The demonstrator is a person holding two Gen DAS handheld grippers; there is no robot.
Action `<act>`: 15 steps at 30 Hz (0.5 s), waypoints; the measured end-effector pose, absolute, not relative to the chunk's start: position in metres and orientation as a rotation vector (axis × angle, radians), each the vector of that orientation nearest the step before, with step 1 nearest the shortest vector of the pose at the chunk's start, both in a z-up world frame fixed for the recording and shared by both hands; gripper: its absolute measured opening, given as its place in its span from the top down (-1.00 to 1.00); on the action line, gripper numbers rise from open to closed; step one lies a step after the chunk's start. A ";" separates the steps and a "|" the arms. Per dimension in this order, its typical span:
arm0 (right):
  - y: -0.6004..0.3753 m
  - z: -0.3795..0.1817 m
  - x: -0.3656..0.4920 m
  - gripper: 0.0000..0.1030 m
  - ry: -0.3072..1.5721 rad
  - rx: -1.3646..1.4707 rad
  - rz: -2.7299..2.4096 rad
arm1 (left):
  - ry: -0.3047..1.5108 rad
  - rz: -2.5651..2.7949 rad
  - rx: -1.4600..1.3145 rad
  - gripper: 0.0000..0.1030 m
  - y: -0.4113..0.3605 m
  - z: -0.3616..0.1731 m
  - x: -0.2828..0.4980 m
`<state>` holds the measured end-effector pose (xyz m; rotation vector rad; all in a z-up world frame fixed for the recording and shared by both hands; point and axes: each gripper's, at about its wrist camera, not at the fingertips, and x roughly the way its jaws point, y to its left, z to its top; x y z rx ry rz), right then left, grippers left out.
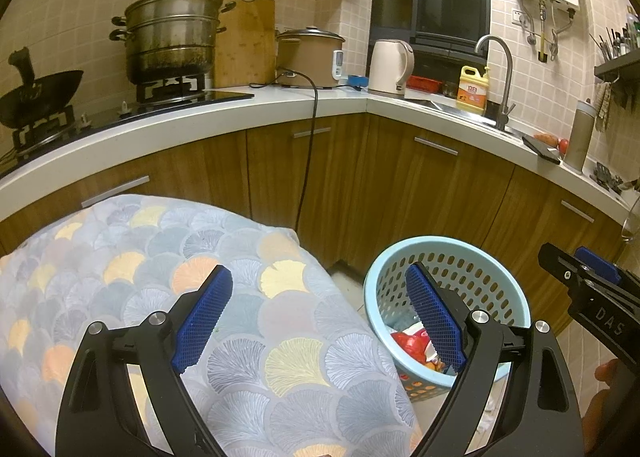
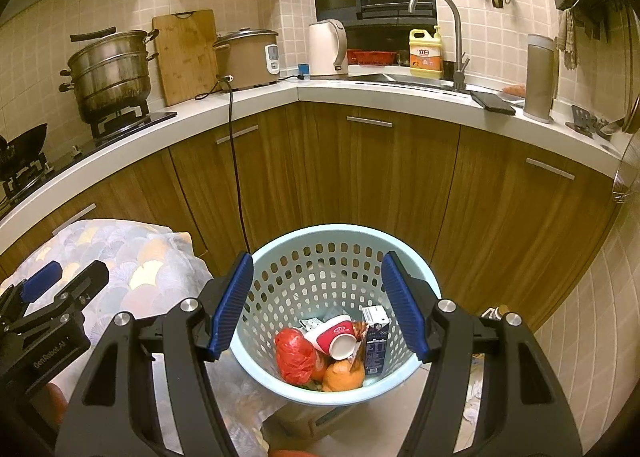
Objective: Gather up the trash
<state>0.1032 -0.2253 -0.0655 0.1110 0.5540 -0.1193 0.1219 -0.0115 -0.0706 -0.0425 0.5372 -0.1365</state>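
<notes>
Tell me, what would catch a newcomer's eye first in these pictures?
Probably the pale blue basket on the floor by the wooden cabinets, holding a red bag, an orange, a red cup and a carton. Left of it lies a fan-patterned cloth; two open blue-padded grippers frame everything.

Pale blue perforated basket (image 2: 340, 241), red bag (image 2: 294, 355), orange fruit (image 2: 343, 376), pastel fan-patterned cloth (image 1: 240, 297), blue-padded black jaws.

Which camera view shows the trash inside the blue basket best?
The right wrist view: it looks down into the blue basket, showing the paper cup, milk carton and red bag. In the left wrist view, a finger hides most of them.
</notes>
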 end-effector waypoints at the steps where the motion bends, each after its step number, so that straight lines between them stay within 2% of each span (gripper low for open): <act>1: -0.226 -0.066 0.104 -0.22 0.555 0.111 -0.119 | 0.536 -0.137 -0.041 -0.68 -0.012 -0.071 0.122; 15: -0.225 -0.070 0.105 -0.22 0.555 0.109 -0.117 | 0.537 -0.129 -0.037 -0.68 -0.013 -0.069 0.121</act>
